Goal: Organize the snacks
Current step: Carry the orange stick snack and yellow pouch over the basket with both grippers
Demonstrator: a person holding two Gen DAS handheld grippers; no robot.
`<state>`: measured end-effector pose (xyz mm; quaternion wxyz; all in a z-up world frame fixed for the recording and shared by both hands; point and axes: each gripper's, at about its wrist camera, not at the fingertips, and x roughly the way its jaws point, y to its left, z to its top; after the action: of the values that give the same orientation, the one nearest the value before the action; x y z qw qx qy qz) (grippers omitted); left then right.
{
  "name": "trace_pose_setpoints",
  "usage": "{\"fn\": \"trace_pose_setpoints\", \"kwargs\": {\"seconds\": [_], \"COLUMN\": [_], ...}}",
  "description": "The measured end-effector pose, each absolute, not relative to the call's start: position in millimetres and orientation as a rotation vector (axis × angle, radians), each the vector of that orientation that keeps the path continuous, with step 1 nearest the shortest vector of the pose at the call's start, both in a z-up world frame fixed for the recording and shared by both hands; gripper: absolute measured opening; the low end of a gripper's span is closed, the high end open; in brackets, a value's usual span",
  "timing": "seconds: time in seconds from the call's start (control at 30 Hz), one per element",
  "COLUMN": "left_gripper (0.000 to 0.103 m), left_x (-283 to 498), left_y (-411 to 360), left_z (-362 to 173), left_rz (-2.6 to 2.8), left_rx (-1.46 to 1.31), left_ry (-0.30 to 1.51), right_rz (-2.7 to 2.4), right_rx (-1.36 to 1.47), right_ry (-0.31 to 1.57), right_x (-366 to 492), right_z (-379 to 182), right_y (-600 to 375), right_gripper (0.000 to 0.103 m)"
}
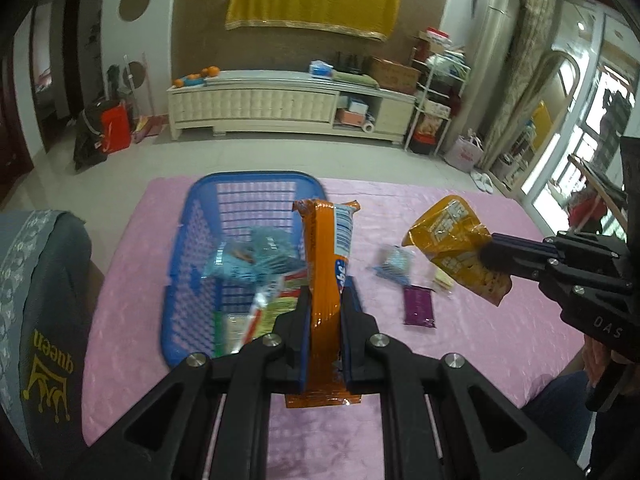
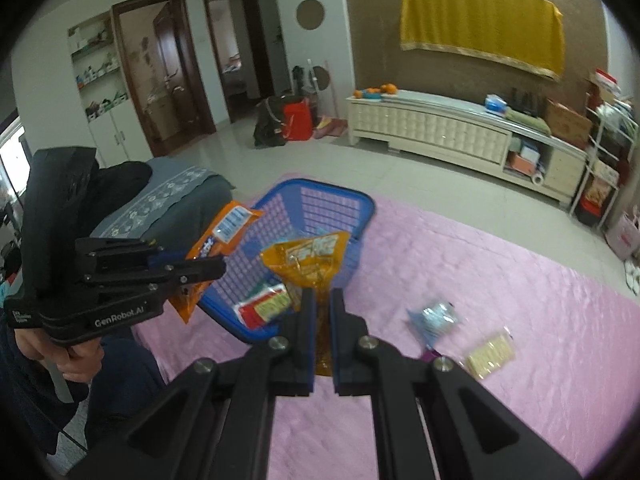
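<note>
Two grippers are each clamped on a snack packet above a pink cloth (image 1: pixel 460 360) that covers the work surface. Seen from the left wrist, the left gripper (image 1: pixel 325 304) pinches a long orange packet (image 1: pixel 326 264) between its blue-padded fingers; the packet stands up towards twelve o'clock and its lower end pokes out below the jaws. Just behind it, at about eleven o'clock, sits a blue basket (image 1: pixel 200 240) with slotted walls, holding a pale blue packet (image 1: pixel 256 260) and a red, green and yellow packet (image 1: pixel 268 312). At about two o'clock in the same view, the right gripper (image 1: pixel 490 250) reaches in from the right edge, closed on a crumpled yellow packet (image 1: pixel 452 240) held clear of the cloth. Below it, loose on the cloth, lie a small blue-and-white packet (image 1: pixel 394 266), a purple packet (image 1: pixel 419 306) and a pale yellowish packet (image 1: pixel 442 280), near one another; blur hides their print. From the right wrist, the yellow packet rises from the tightly closed jaws towards twelve o'clock, in front of the basket's near rim. The left gripper shows at nine o'clock there, with a hand (image 2: pixel 76 356) wrapped round its handle. A grey cushion (image 1: pixel 36 300) with gold lettering lies at the cloth's left edge.
</note>
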<state>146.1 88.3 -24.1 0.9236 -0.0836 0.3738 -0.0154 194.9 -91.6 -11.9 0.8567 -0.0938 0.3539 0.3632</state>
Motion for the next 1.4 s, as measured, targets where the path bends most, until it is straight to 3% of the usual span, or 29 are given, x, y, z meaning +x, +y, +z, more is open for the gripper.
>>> {"fn": "trace_pose_setpoints", "kwargs": {"seconds": [0.43,0.87,0.9,0.93,0.97,1.0,1.07,1.4], "left_gripper": [0.011,0.011,0.011,0.011,0.011,0.011,0.011,0.011], "left_x": [139,150,150,149,149,148,146,145], "left_y": [160,172,172,175,175,176,179,169], "left_z": [-35,-49,-49,-49,-50,-50,-49,-45], "left_rz": [0.063,0.058,0.059,0.059,0.06,0.062,0.067,0.054], "left_rx": [-0.21,-0.245,-0.247,-0.249,-0.247,-0.242,-0.239,-0.231], "left_ry": [0.787,0.806,0.804,0.804,0.805,0.806,0.809,0.809], "right_rz": [0.8,0.722,0.722,0.728,0.735,0.738,0.741,0.679], "right_rx": [-0.304,-0.31,-0.311,-0.307,-0.299,-0.299,-0.297,-0.295], "right_ry": [0.819,0.99,0.996,1.005,1.003,0.994,0.95,0.92], "right_x": [214,242,242,243,243,243,239,235], "right_z": [-35,-83,-84,-84,-83,-82,-77,-65], "right_y": [5,57,61,65,68,69,68,39], "right_gripper": [0.009,0.009,0.012,0.023,0.049,0.084,0.102,0.103]}}
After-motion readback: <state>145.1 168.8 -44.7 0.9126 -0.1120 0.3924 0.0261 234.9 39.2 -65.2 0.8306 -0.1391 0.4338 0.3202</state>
